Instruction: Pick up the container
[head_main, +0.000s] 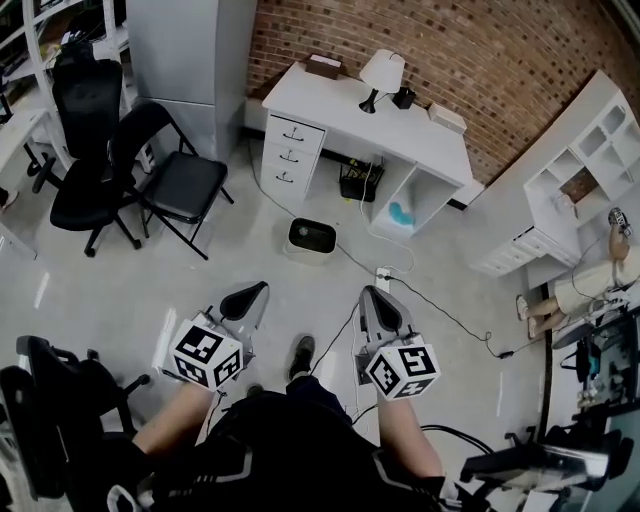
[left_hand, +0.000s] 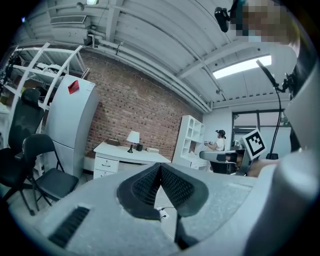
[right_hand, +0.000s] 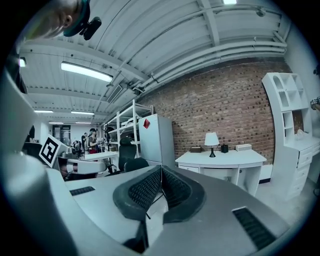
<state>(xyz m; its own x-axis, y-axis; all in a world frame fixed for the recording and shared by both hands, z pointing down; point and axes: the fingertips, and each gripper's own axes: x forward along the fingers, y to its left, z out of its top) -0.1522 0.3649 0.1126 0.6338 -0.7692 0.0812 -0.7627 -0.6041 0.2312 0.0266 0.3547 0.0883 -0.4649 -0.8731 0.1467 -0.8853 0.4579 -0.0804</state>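
A dark container with a pale rim (head_main: 312, 237) sits on the grey floor in front of the white desk (head_main: 340, 105), seen in the head view only. My left gripper (head_main: 256, 291) and right gripper (head_main: 373, 293) hover side by side above the floor, nearer to me than the container and apart from it. In the left gripper view the left gripper (left_hand: 161, 167) has its black pads pressed together with nothing between them. The right gripper (right_hand: 161, 170) looks the same in its own view: shut and empty. Both point toward the brick wall and the desk (left_hand: 127, 151) (right_hand: 227, 158).
A black folding chair (head_main: 182, 182) and an office chair (head_main: 86, 125) stand at the left near a tall grey cabinet (head_main: 195, 50). A power strip (head_main: 383, 273) with cables lies on the floor. A white shelf unit (head_main: 590, 165) and a person (head_main: 585, 285) are at the right.
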